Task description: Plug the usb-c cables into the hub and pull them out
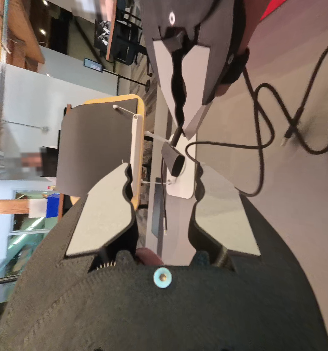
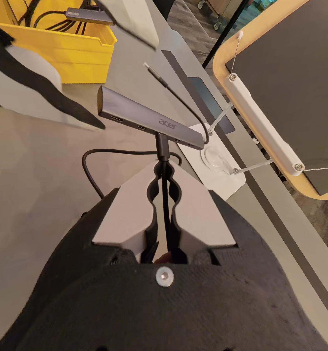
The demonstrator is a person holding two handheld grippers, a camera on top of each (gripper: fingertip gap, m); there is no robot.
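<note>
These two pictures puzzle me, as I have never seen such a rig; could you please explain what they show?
No robot is here: a person holds a pair of two-fingered tongs in each hand, each with a camera looking forward along its fingers.

The right wrist view shows the right tongs shut on a black usb-c cable, whose plug sits in a port of the grey hub. The hub stands raised above the grey table, over a white base plate. A yellow bin holds more cables and another hub.

The left wrist view shows the left tongs open, holding nothing, near the hub. A loose black cable lies on the table.
</note>
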